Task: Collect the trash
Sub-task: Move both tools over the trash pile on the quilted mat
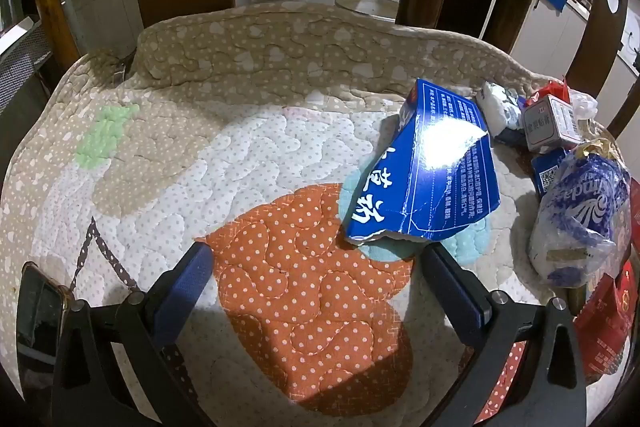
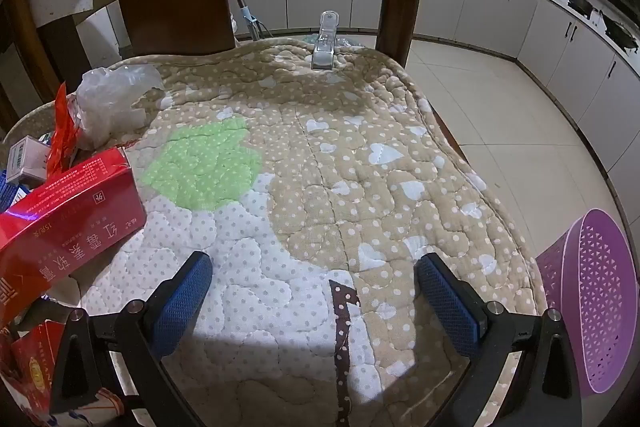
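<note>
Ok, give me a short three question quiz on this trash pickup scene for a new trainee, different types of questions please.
1. True or false: the left tongs are shut on the torn blue box.
2. Multiple choice: the purple basket seen from the right wrist stands A) on the quilt, B) on the floor beside the seat, C) between the right tongs.
3. Fill in: the big box at the left edge of the right wrist view is coloured ____.

Key: 1 false, both tongs are open and hold nothing; 2 B; 3 red.
</note>
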{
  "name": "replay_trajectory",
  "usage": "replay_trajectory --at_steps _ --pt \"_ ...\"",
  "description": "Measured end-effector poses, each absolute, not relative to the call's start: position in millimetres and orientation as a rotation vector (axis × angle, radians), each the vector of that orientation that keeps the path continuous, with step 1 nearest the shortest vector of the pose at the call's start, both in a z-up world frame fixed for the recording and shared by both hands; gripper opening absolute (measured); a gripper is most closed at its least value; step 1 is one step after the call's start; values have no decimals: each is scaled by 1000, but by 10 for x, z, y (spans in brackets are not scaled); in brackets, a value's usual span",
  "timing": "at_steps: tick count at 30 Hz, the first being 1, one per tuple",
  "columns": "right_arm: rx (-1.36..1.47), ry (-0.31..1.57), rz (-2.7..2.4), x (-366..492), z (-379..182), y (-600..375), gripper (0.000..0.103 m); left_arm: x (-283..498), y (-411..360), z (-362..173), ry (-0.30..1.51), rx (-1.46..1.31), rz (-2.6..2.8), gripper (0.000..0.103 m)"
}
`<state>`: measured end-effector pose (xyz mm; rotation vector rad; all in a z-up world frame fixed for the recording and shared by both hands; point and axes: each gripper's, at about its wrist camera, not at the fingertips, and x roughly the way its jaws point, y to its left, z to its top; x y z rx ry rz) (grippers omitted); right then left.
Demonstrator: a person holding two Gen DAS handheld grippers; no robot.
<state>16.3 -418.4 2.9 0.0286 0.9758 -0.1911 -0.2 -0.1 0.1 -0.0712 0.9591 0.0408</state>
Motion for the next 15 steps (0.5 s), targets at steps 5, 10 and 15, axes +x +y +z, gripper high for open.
replay_trajectory --at_steps 5,10,15 --pt "33 996 -193 197 37 -4162 103 2 -5 3 962 -63 49 103" --pt "52 1024 -197 300 7 -4176 103 -59 1 92 964 -80 55 103" --pt "68 1056 -197 305 48 -4214 102 -246 43 279 989 -90 106 103"
